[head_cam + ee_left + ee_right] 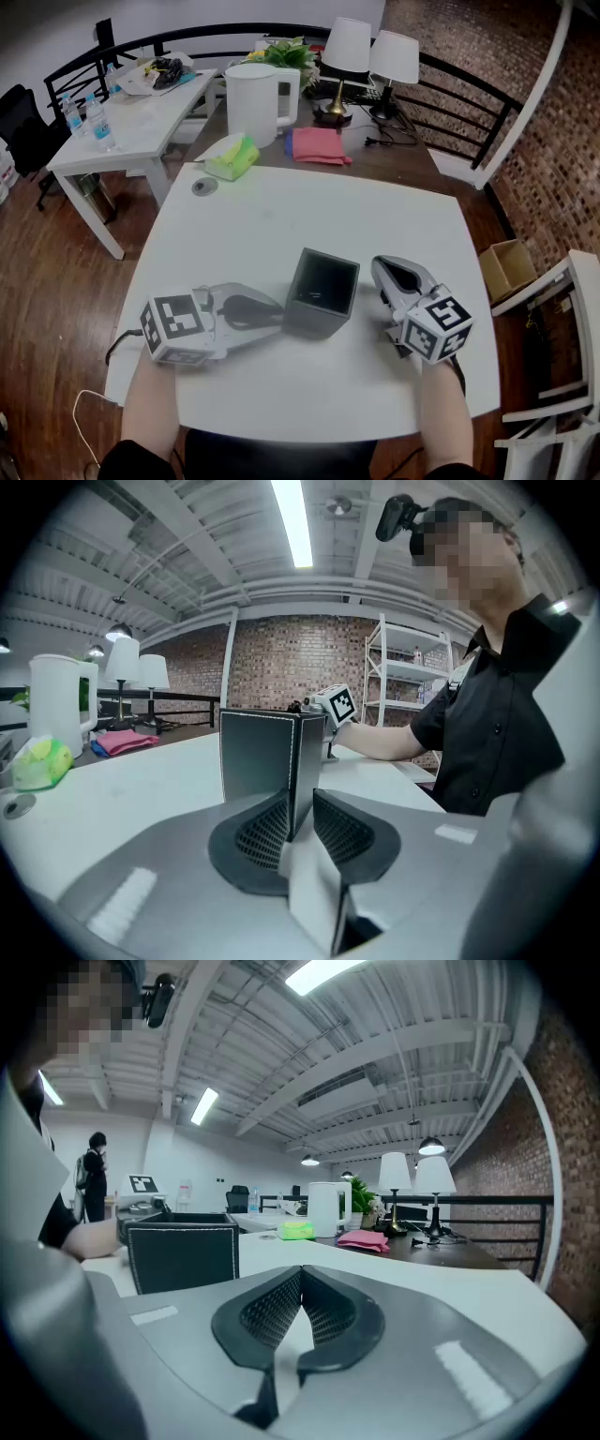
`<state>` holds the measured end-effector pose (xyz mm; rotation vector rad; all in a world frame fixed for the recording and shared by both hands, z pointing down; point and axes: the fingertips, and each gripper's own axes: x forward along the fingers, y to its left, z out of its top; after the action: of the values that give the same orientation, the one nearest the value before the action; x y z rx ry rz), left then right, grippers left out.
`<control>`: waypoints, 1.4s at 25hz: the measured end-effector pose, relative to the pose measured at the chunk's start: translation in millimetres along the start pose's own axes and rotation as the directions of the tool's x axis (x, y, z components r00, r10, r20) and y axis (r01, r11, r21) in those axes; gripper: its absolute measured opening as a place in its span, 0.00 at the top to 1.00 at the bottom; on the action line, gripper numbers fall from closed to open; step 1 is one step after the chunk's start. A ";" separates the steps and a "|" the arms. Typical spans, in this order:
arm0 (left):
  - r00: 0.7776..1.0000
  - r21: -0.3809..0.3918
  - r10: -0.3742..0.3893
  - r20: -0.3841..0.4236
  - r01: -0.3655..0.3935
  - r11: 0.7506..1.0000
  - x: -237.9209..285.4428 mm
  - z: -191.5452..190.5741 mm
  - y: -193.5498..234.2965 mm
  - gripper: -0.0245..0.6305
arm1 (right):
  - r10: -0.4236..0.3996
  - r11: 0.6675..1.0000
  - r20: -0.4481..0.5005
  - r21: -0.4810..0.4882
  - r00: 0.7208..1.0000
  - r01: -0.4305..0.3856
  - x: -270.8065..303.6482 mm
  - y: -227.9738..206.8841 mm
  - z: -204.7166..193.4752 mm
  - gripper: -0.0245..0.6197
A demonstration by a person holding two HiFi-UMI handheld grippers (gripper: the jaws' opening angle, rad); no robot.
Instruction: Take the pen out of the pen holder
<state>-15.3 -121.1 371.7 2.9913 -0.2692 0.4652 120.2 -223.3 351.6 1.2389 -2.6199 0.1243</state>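
Left tool (302, 808) is clamping the pen holder (258, 752) corner, right tool (301, 1283) sitting closed and empty; I'm bracing firmly before reaching in.

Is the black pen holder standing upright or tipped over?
Upright: the pen holder stands on its base, opening facing up.

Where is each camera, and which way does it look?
Head view: on the person's head, looking down at the table; left tool, right tool, forearms show.
Left gripper view: on the left tool, facing the person's torso; jaws pinch the pen holder.
Right gripper view: on the right tool, facing the lamps; jaws shut, empty.
All three share the pen holder.
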 end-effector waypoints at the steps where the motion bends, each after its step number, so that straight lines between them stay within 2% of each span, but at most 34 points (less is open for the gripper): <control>1: 1.000 -0.007 0.005 0.006 -0.005 1.000 1.0 0.5 0.8 0.85 | -0.020 1.000 -0.011 -0.020 1.000 0.019 8.0 -4.7 1.3 0.94; 3: 1.000 -0.020 0.013 0.015 -0.013 1.000 3.3 0.9 1.7 0.84 | -0.024 0.998 -0.033 -0.051 0.999 0.023 22.1 -8.0 3.1 0.94; 7: 0.999 -0.030 0.035 0.013 -0.035 0.999 7.4 0.8 2.3 0.84 | 0.104 0.993 -0.029 -0.051 0.994 -0.106 30.7 17.1 7.5 0.94; 9: 0.999 -0.030 0.053 0.008 -0.053 0.998 7.9 1.2 4.5 0.85 | 0.124 0.991 -0.024 -0.043 0.992 -0.125 29.1 23.6 7.0 0.94; 15: 0.992 -0.055 0.123 0.035 -0.121 0.991 6.5 4.6 18.3 0.85 | 0.182 0.983 -0.043 -0.009 0.982 -0.183 6.2 35.0 -5.0 0.94; 19: 0.988 -0.081 0.148 0.039 -0.144 0.986 5.3 4.8 24.1 0.85 | 0.236 0.969 -0.067 -0.059 0.969 -0.240 -12.1 53.7 -7.9 0.94; 20: 0.987 -0.087 0.155 0.040 -0.151 0.985 5.0 4.7 25.9 0.85 | 0.237 0.966 -0.072 -0.087 0.969 -0.243 -14.1 56.0 -7.5 0.94; 22: 0.986 -0.091 0.160 0.042 -0.156 0.984 4.7 4.9 27.5 0.85 | 0.187 0.972 -0.079 -0.132 0.979 -0.197 -11.0 45.9 -5.3 0.94; 24: 0.986 -0.099 0.162 0.041 -0.157 0.983 4.7 3.6 28.3 0.85 | 0.120 0.985 -0.072 -0.118 0.990 -0.128 0.2 24.3 -1.0 0.94; 25: 0.986 -0.107 0.163 0.039 -0.158 0.982 4.8 2.0 28.9 0.85 | 0.116 0.987 -0.067 -0.100 0.991 -0.122 6.5 18.2 0.8 0.94; 28: 0.987 -0.115 0.159 0.035 -0.154 0.981 5.6 -1.2 29.3 0.85 | 0.182 0.979 -0.058 -0.086 0.982 -0.186 19.1 24.5 2.8 0.94; 31: 0.987 -0.114 0.155 0.037 -0.150 0.982 5.4 0.4 27.1 0.85 | 0.205 0.973 -0.065 -0.095 0.977 -0.211 19.0 30.2 3.2 0.94; 35: 0.981 -0.123 0.191 0.037 -0.185 0.975 1.7 0.3 33.8 0.85 | 0.327 0.940 -0.064 -0.079 0.943 -0.332 -1.7 47.9 -0.1 0.94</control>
<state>-19.9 -154.5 374.5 2.8760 -0.5682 0.3779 84.4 -191.5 352.5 0.7488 -2.7332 0.0939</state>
